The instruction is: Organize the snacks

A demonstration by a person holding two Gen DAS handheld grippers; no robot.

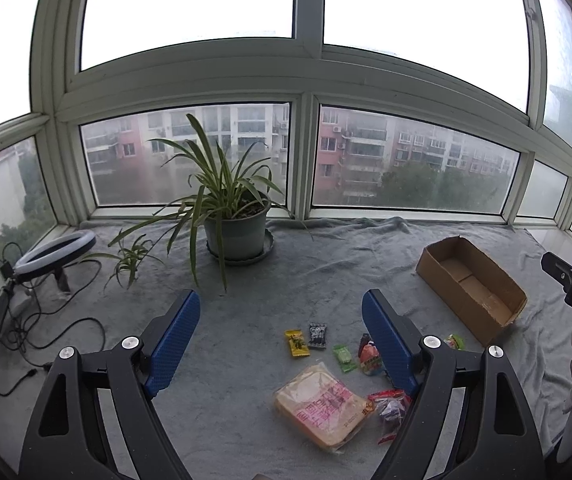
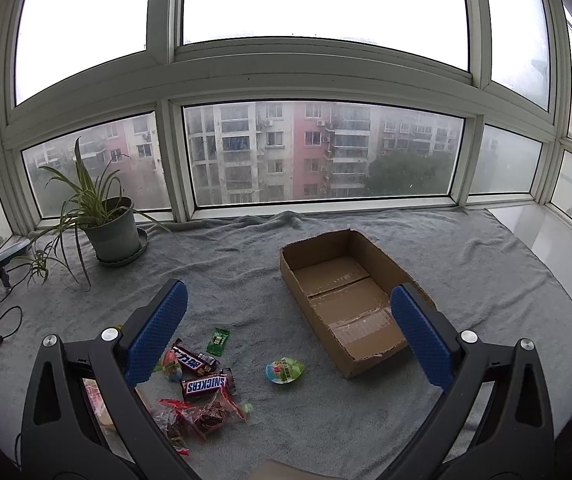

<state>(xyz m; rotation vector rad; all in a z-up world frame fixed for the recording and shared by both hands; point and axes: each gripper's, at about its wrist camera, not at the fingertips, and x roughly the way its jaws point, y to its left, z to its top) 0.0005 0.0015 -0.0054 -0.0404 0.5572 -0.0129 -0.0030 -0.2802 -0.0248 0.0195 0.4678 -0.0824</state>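
A potted plant [image 2: 106, 224] is being seen near the back-left corner of the grey cloth [image 2: 465, 264], a ring light [image 1: 56, 254] with cables lying at the left edge. Nothing is standing between the snacks and the cardboard box [image 2: 349, 300]. The box is sitting open-topped right of centre, its long axis running from the window toward the front-right. The Snickers bar [image 2: 206, 386] is lying flat, long axis roughly left-right, beside a dark chocolate bar [image 2: 194, 360], a green packet [image 2: 218, 340], a round jelly cup [image 2: 285, 370] and a clear candy bag [image 2: 202, 416], all near the front edge. A large bread pack [image 1: 319, 404] is lying frontmost. Left gripper [image 1: 282, 340] and right gripper [image 2: 287, 336] are being held spread wide, nothing gripped.
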